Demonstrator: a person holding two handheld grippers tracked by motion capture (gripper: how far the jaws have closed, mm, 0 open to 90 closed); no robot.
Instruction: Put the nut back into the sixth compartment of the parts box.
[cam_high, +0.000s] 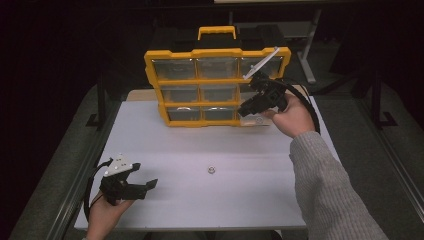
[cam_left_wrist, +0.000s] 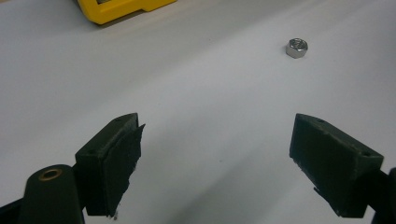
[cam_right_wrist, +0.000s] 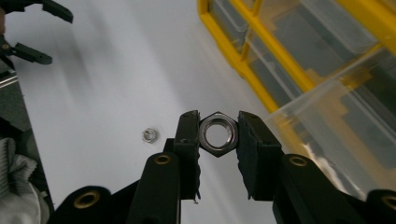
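A small hex nut is seen lying flat on the white worktop, well apart from the fingers on either side. A dark floor is glimpsed beyond the worktop's edges, and metal frame legs are made out behind.

Both grippers are matte black, the left gripper topped by a grey three-cornered plate, each with blocky fingers on arms set with brass-ringed holes, black cables trailing, and the person's right arm in a grey knitted sleeve.
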